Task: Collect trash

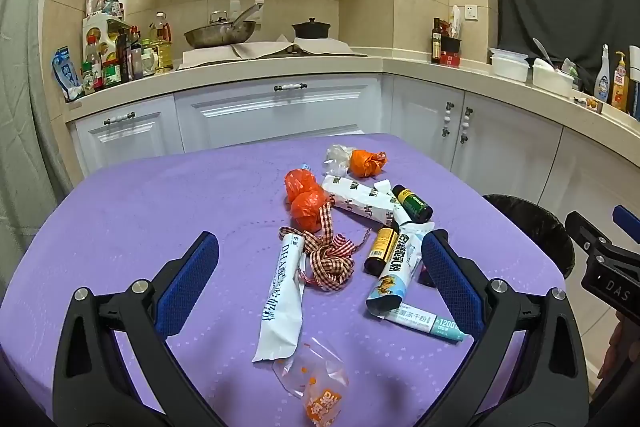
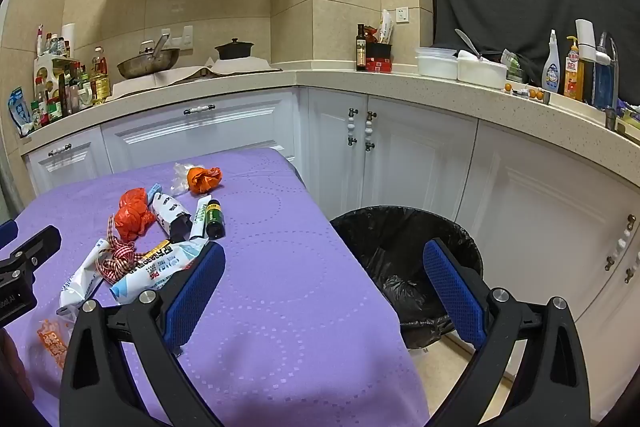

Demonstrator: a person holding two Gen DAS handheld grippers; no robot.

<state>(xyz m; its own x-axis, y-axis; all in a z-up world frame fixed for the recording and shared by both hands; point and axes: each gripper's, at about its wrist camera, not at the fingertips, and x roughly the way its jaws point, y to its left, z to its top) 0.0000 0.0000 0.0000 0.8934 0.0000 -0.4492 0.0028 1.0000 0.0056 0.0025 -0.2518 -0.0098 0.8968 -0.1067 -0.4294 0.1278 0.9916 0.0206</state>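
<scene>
With both the left gripper (image 1: 320, 275) and right gripper (image 2: 324, 287) spread wide and empty, pinch the white sachet (image 1: 282, 301) mid-length, then carry it over the black-lined bin (image 2: 404, 259).

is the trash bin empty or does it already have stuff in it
Looks empty: the right wrist view looks into the trash bin beside the table and shows only crumpled black liner; its very bottom is hidden.
</scene>
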